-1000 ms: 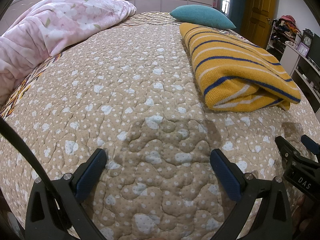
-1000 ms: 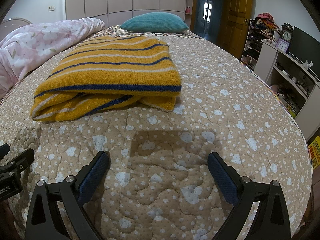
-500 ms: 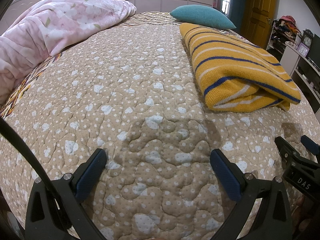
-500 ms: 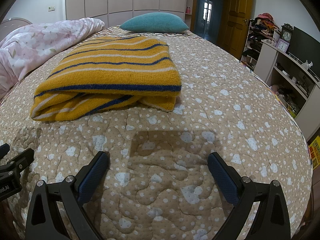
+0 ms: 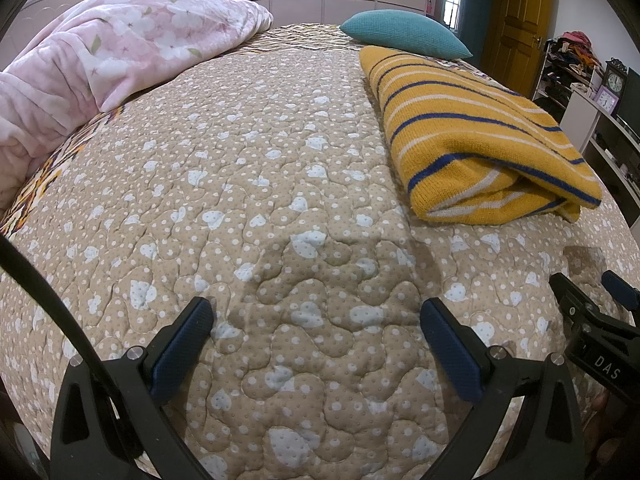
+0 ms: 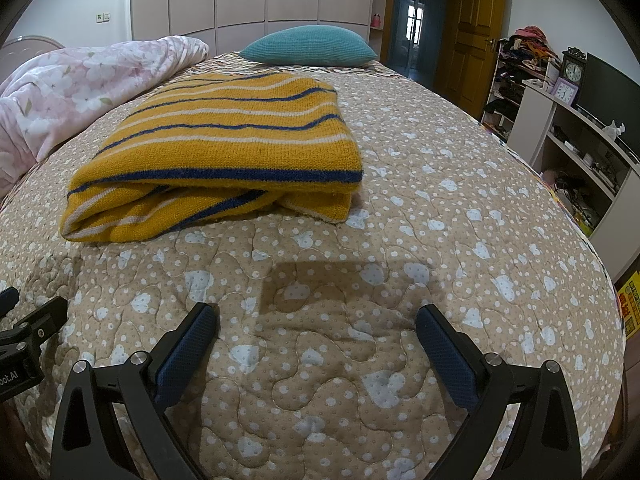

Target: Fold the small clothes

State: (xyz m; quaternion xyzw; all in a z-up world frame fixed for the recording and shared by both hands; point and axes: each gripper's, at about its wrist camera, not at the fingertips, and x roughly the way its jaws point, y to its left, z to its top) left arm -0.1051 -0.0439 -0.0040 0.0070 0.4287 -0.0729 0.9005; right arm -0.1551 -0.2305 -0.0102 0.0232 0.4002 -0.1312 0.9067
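Note:
A yellow knit sweater (image 6: 224, 148) with blue and white stripes lies folded on the beige quilted bed (image 6: 440, 220). In the left wrist view the sweater (image 5: 476, 136) lies to the upper right. My left gripper (image 5: 316, 320) is open and empty over bare quilt, left of the sweater. My right gripper (image 6: 316, 324) is open and empty over the quilt, just in front of the sweater. Neither gripper touches the sweater. The right gripper also shows at the right edge of the left wrist view (image 5: 592, 304).
A pink flowered blanket (image 5: 120, 48) is heaped along the bed's left side. A teal pillow (image 6: 310, 46) lies at the head of the bed. A shelf unit (image 6: 580, 152) with clocks and clutter stands to the right, beside a wooden door (image 6: 476, 28).

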